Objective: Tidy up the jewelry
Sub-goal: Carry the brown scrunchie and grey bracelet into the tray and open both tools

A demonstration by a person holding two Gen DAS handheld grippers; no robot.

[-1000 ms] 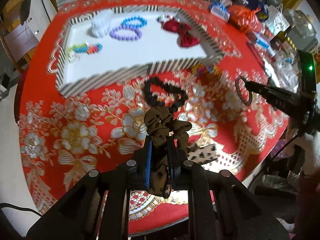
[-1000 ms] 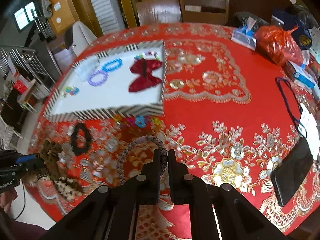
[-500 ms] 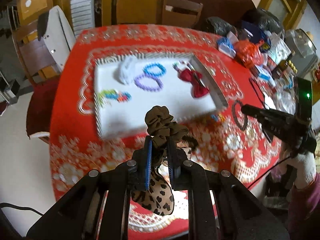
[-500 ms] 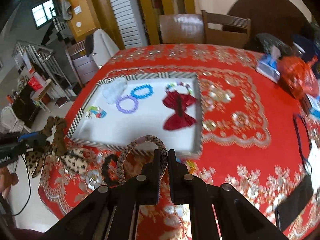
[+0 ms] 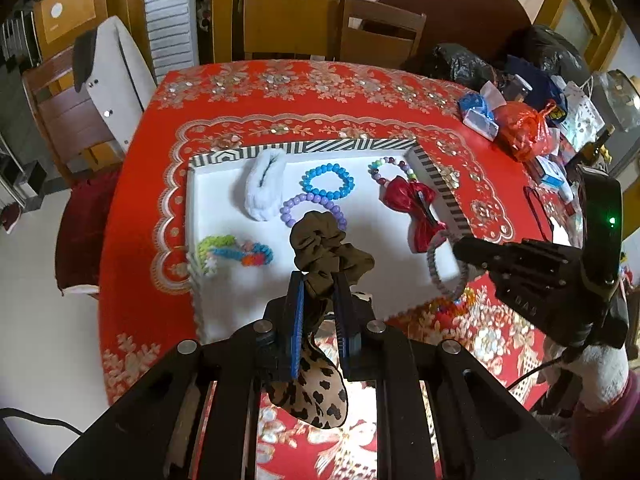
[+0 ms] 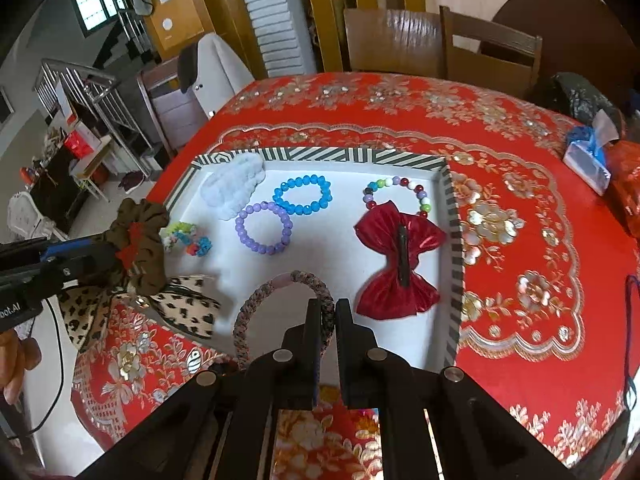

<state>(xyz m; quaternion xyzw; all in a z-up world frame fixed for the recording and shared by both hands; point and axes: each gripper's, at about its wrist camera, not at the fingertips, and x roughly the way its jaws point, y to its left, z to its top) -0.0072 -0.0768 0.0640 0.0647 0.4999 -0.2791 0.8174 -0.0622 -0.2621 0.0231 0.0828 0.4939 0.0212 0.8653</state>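
Even, soft daylight; a bright window lies far upper-left of the right tool. Soft shadows fall beside items on the white tray. Strong fisheye curvature and dark vignetting at corners; focus mostly sharp, slight edge blur.

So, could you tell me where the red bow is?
In the right wrist view, the red bow lies in the striped tray, by its right wall, below the multicoloured bead bracelet.

tray's near floor bare, bracelets probably beyond
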